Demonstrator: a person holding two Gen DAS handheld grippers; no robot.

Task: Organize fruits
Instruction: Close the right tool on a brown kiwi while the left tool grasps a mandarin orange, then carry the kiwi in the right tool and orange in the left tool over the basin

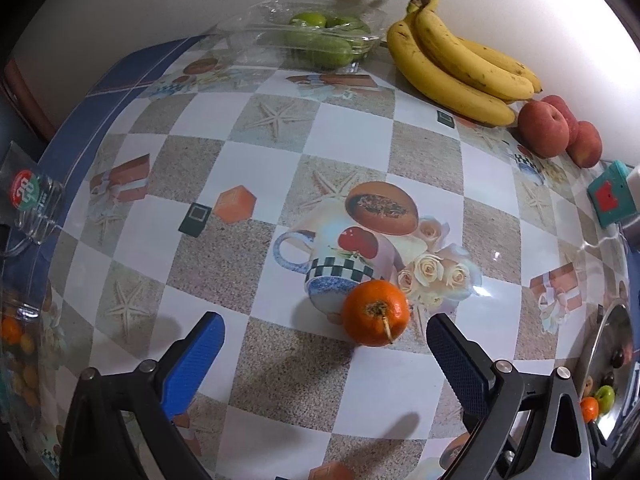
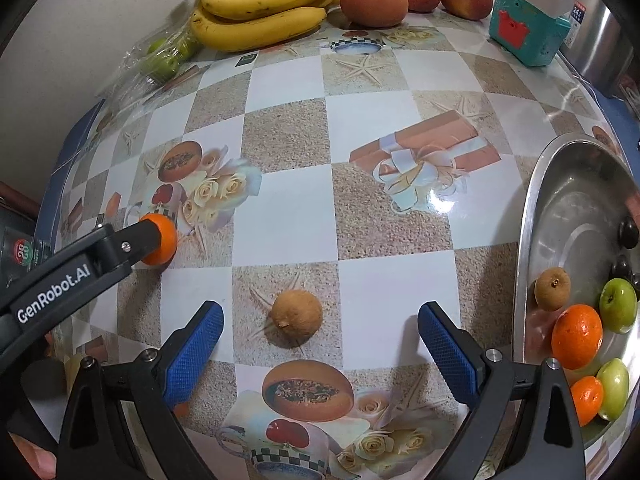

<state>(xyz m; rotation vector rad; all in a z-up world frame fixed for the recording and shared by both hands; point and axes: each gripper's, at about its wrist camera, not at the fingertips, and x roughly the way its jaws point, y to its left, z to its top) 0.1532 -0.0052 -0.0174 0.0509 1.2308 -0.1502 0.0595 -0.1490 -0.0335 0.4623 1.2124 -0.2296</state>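
Checkered oilcloth printed with starfish, cups and gift boxes covers the bench (image 2: 288, 216), which is backed by a plain pale wall. At the far edge a bunch of bananas (image 2: 260, 12) is laid, at least four counted, beside three peaches (image 2: 374, 0); green fruits are blurred inside a crumpled clear plastic box (image 1: 304, 36), so their number cannot be told. A steel basin (image 2: 560, 208) is cut off by the right frame edge; in it are seen two oranges, two green fruits, one brown longan and some dark fruits, partly hidden. The left hand-held gripper (image 1: 326, 344) is spread wide, with a stemmed orange (image 1: 376, 312) resting on the bench between its fingers, nearer the right one. The right hand-held gripper (image 2: 320, 336) is likewise released, and a single brown longan (image 2: 297, 316) lies on the bench between its fingers, untouched.
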